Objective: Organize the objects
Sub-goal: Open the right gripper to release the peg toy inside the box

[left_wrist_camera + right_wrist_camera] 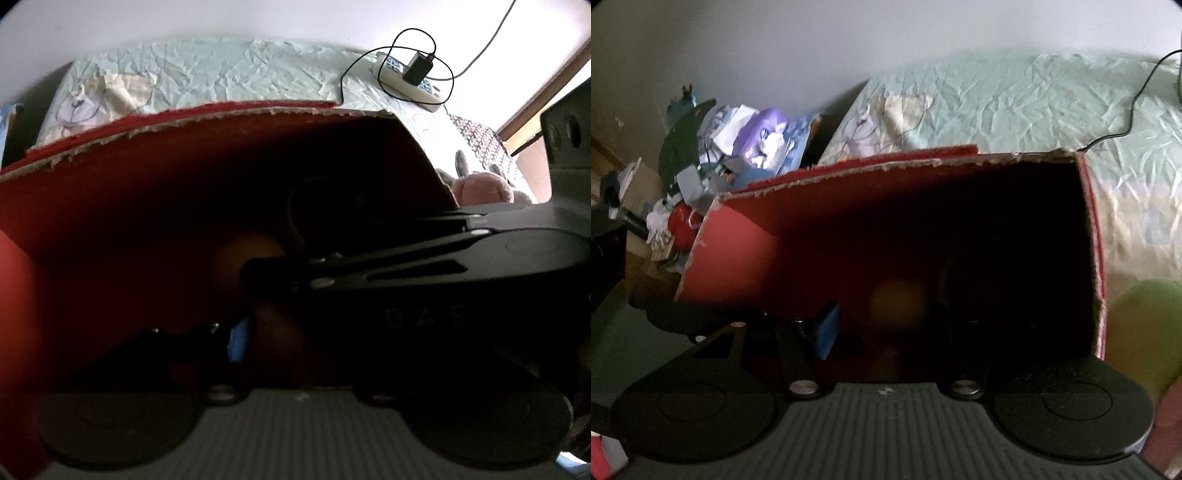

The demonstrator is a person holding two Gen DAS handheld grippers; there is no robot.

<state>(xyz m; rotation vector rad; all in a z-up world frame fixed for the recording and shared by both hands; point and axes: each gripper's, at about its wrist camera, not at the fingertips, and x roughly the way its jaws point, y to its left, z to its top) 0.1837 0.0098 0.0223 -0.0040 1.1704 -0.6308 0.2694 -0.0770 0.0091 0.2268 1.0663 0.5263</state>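
A red cardboard box [746,236] lies open toward me on the bed, its inside very dark. An orange ball [898,303] rests inside it. My right gripper [894,330] reaches into the box and is open; its blue-padded left finger [827,328] stands clear of the ball, which sits just ahead between the fingers. In the left wrist view the red box [110,206] fills the frame and the orange ball [231,258] shows behind the right gripper's black arm [406,266]. My left gripper [295,341] is open, its blue pad [237,339] visible and its other finger lost in shadow.
A green ball [1145,325] lies outside the box on the right. The pale green bedsheet [1015,103] spreads behind. Clutter [738,147] piles at the left. A power strip with charger and cable [410,75] and a pink plush toy [480,188] lie on the bed.
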